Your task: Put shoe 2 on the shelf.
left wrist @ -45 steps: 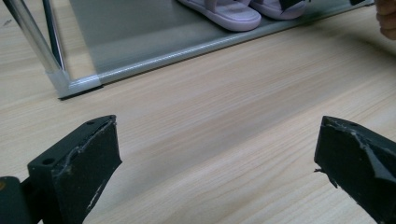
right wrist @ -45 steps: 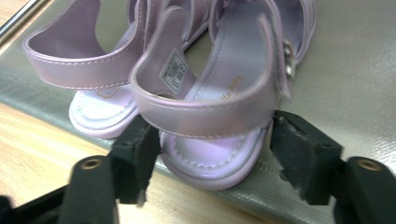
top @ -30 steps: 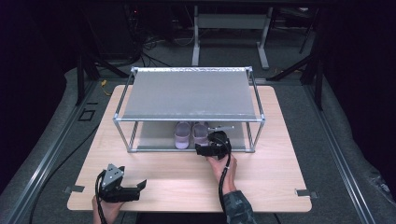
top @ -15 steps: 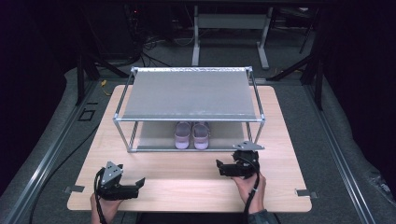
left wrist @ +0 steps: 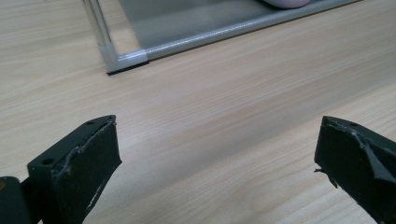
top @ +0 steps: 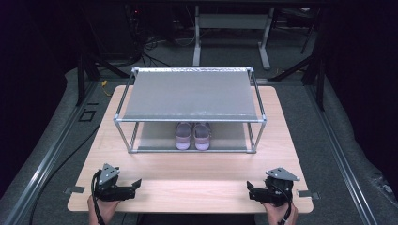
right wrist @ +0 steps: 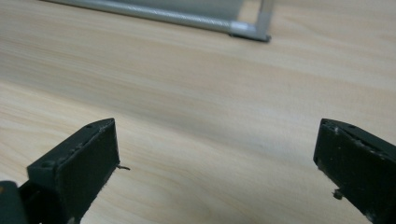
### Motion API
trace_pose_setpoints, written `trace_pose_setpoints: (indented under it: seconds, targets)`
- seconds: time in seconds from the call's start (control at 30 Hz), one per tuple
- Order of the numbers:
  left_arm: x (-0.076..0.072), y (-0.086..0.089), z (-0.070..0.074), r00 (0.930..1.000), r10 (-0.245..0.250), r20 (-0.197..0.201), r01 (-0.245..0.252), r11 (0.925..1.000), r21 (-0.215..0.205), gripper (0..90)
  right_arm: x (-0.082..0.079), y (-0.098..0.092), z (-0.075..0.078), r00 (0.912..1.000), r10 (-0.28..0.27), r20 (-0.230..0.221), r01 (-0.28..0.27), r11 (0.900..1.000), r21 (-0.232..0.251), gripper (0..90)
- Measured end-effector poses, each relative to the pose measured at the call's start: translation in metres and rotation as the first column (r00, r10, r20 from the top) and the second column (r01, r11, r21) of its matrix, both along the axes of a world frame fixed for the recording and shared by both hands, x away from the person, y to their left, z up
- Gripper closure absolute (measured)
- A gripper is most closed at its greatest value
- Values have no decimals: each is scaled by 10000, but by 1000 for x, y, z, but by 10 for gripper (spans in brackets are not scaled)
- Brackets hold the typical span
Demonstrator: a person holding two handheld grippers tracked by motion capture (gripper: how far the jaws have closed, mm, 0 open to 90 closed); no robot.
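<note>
High view showed a wooden table (top: 187, 180) carrying a metal-framed shoe rack (top: 190, 93) with a grey top shelf. A pair of pale lilac shoes (top: 192, 136) sat side by side on the rack's lower shelf, near the middle and toes toward the front rail. The left gripper (top: 137, 183) lay low over the table's near left corner, held in a hand (top: 101, 208), well apart from the rack. The right gripper (top: 249, 188) was at the near right corner, in the other hand (top: 277, 213), also well clear of the shoes. Its jaws had just been opening, with nothing between them.

Left gripper view showed its jaws standing wide with bare tabletop between them, and the rack's front corner foot (left wrist: 123, 60) beyond. Right gripper view showed the same wide, empty spread, facing the rack's other front corner (right wrist: 250, 30).
</note>
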State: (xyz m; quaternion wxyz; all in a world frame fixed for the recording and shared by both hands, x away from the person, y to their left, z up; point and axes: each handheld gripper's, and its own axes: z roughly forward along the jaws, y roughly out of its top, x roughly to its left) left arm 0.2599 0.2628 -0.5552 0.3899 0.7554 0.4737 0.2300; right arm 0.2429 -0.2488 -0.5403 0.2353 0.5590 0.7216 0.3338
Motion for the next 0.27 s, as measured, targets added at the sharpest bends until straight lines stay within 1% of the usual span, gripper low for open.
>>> trace_pose_setpoints:
  seconds: [0.03, 0.07, 0.1, 0.2, 0.27]
  targets:
    - [1, -1, -2, 10000, -10, -26, 10, 10000, 9, 0, 0, -4, -3, 9999, 143, -12, -143, 9997, 191, 0]
    - [1, -1, -3, 10000, -46, -34, 46, 10000, 15, 0, 0, -6, -5, 9995, -309, 52, 309, 9994, -144, 0]
    - [2, -1, -4, 10000, -44, -48, 44, 10000, 13, 0, 0, -10, -7, 9996, -275, 45, 275, 9996, -27, 0]
    - [5, -3, -6, 9998, -74, -161, 76, 9999, 98, 0, 2, -18, -11, 9982, -580, 177, 578, 9983, 104, 0]
    - [7, -5, -7, 9998, -107, -169, 109, 9999, 130, 0, 4, -21, -12, 9976, -662, 210, 657, 9976, 208, 0]
